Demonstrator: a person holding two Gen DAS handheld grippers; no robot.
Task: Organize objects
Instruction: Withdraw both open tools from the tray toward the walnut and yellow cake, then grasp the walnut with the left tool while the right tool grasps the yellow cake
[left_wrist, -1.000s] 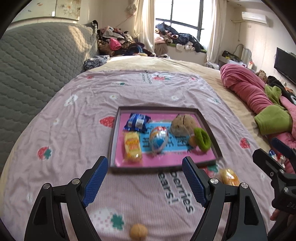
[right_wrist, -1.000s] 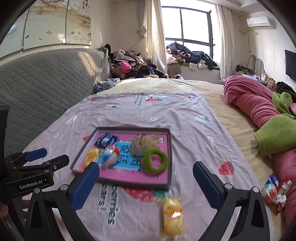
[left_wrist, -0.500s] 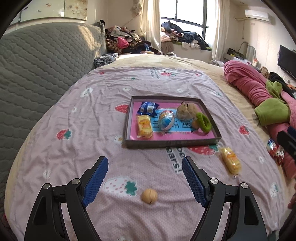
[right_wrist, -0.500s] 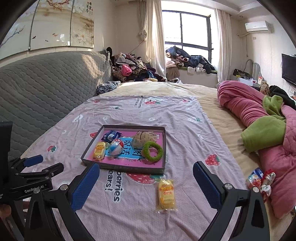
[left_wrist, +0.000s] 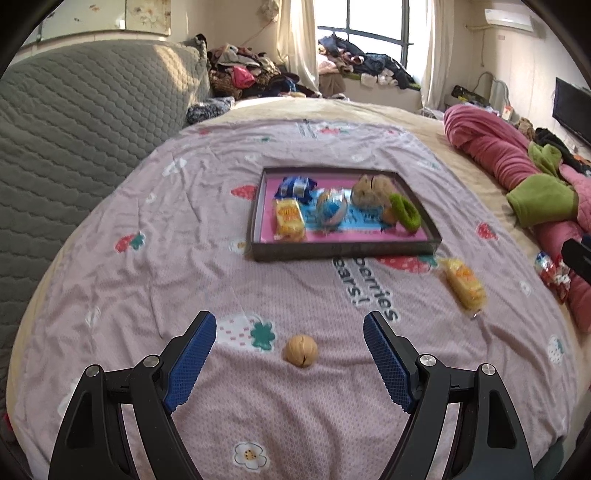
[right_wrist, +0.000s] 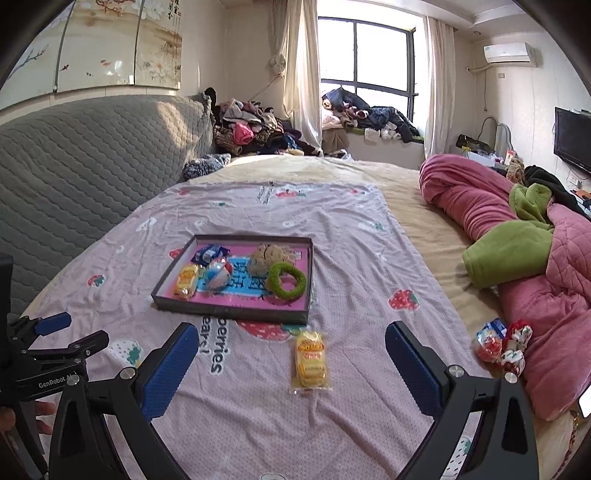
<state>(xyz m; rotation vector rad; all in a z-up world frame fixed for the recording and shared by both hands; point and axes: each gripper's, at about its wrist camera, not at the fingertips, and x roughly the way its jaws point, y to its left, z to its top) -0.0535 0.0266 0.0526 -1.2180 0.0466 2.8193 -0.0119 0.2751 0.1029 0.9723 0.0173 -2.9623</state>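
Observation:
A dark tray (left_wrist: 343, 253) (right_wrist: 229, 309) with a pink bottom lies on the bed's strawberry sheet. It holds a yellow snack pack (left_wrist: 289, 219), a blue packet (left_wrist: 295, 186), a striped ball (left_wrist: 331, 210), a tan plush (left_wrist: 373, 188) and a green ring (left_wrist: 405, 211) (right_wrist: 287, 280). A walnut (left_wrist: 301, 350) lies on the sheet between my left gripper's open fingers; the left gripper (left_wrist: 290, 356) is empty. A second yellow snack pack (left_wrist: 464, 284) (right_wrist: 311, 360) lies before the tray, between my right gripper's open fingers; the right gripper (right_wrist: 291, 363) is empty. The left gripper also shows in the right wrist view (right_wrist: 55, 334).
A grey quilted headboard (right_wrist: 74, 166) runs along the left. Pink and green blankets (right_wrist: 524, 251) are piled on the right. Red-and-blue wrapped snacks (right_wrist: 498, 341) lie against the blankets. Clothes (right_wrist: 255, 129) are heaped beyond the bed by the window.
Both grippers have pulled back and up from the tray, so it looks smaller and farther. The walnut now sits between the left fingers. Both stay open.

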